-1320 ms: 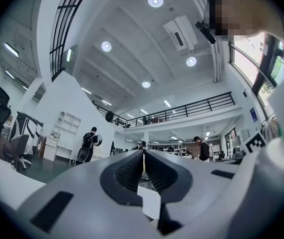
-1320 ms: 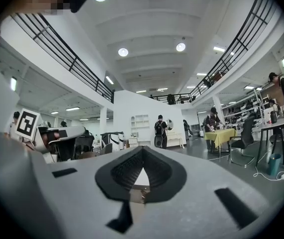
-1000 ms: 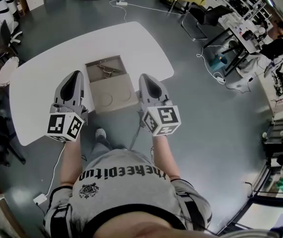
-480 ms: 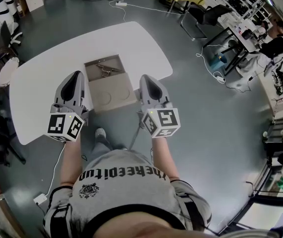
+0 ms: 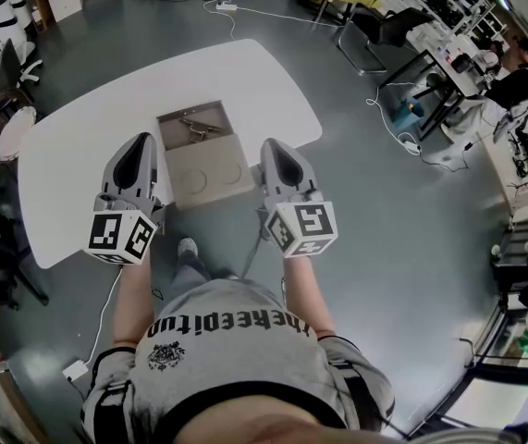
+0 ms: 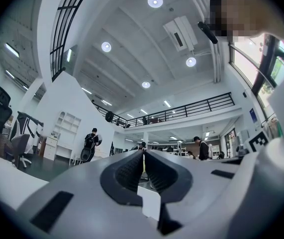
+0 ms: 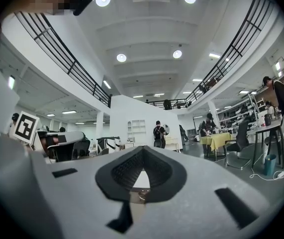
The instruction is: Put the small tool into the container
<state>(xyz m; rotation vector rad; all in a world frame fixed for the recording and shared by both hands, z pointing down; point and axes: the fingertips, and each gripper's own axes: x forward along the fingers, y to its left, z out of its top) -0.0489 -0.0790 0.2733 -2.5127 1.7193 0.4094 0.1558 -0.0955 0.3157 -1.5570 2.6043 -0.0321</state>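
A small metal tool [image 5: 195,128] lies inside the open brown cardboard container [image 5: 210,181], which sits on the white table [image 5: 79,155]. My left gripper [image 5: 140,148] hovers over the table's front edge, left of the container, shut and empty. My right gripper [image 5: 274,148] hangs just right of the container, off the table's edge, also shut with nothing in it. Both grippers point upward and away: in the left gripper view the left gripper [image 6: 143,153] shows only the hall's ceiling and balcony beyond its tip, and likewise the right gripper [image 7: 142,151] in the right gripper view. The tool and container are hidden there.
Office chairs and a round white stool [image 5: 12,133] stand left of the table. Cables [image 5: 402,137] trail over the grey floor at the right, near a black chair [image 5: 384,30] and a person at a workbench [image 5: 513,81]. A yellow table [image 7: 219,141] and standing people are far off.
The right gripper has drifted slightly; the left gripper, the container and the tool have stayed in place.
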